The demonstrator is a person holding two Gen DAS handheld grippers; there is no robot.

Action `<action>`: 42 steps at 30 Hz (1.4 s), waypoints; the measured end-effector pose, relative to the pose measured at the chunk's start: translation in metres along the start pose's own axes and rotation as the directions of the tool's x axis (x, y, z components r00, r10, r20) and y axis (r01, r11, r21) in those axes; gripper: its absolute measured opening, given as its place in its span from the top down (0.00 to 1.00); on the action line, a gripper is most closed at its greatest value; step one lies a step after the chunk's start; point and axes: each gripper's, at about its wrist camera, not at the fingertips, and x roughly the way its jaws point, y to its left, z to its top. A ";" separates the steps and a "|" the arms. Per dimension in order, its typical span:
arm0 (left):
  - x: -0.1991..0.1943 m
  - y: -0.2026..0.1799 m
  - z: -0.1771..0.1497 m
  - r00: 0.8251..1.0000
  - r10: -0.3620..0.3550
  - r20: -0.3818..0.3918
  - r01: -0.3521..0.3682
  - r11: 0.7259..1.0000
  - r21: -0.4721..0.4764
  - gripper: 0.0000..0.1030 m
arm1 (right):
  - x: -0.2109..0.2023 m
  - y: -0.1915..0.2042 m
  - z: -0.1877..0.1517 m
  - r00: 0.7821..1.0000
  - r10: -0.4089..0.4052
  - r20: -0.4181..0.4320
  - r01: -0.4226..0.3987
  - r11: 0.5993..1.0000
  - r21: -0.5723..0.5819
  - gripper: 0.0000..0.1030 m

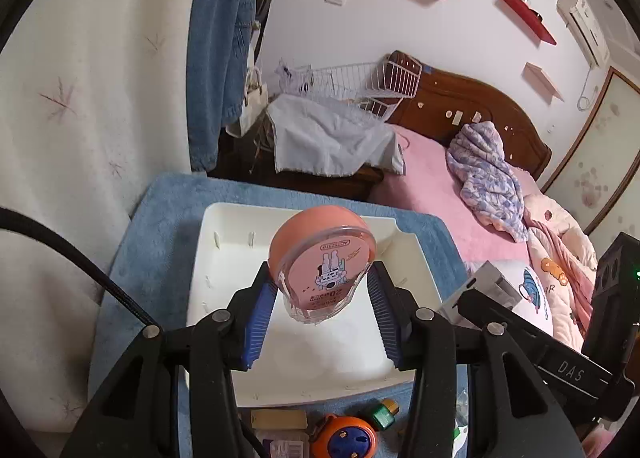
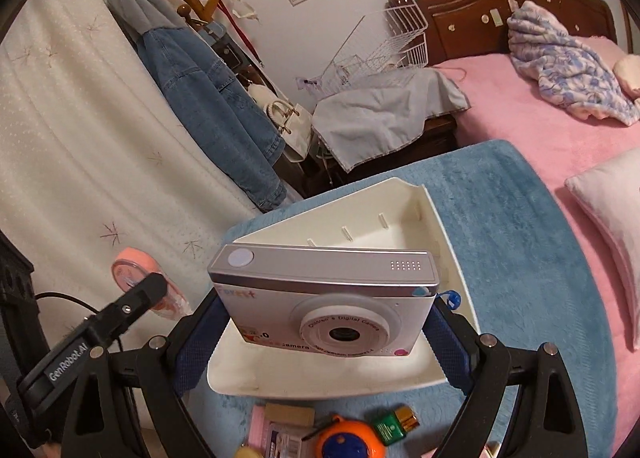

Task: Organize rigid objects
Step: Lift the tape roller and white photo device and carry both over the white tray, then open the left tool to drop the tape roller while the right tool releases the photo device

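Left wrist view: left gripper [image 1: 322,290] carries a pink correction-tape dispenser [image 1: 322,262], jaws partly closed and pinching its clear lower shell from both sides, blue pads on its flanks. It hangs above the white tray [image 1: 224,258], which sits on the blue towel [image 1: 160,217] covering the tabletop. To set it down well, I'd lower it until the base meets the tray floor, toward one corner, before letting go; the rounded body looks likely to tip or roll. Right wrist view: right gripper [image 2: 324,322] holds a white toy camera [image 2: 324,298], jaws spread wide yet clamped on its two short ends, lens facing back toward the wrist. It hovers over the near part of the tray [image 2: 452,258]. Best laid flat and apart from the dispenser. An orange round gadget [image 2: 348,440] and a green block [image 2: 390,426] wait on the towel just in front of the tray.
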 end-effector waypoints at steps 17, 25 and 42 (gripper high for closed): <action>-0.005 0.010 0.004 0.995 0.094 0.041 -0.091 0.993 -0.070 0.21 | 0.022 -0.017 -0.002 0.994 -0.023 -0.108 0.031 0.996 0.082 0.08; -0.034 0.003 -0.001 0.985 0.144 0.098 -0.139 0.989 -0.060 0.20 | -0.020 -0.007 0.002 0.999 0.027 0.034 -0.026 0.999 -0.018 0.03; -0.101 -0.038 -0.048 0.945 0.263 0.193 -0.258 0.965 -0.050 0.15 | -0.114 -0.030 -0.039 0.989 0.041 0.142 -0.027 0.995 -0.099 0.03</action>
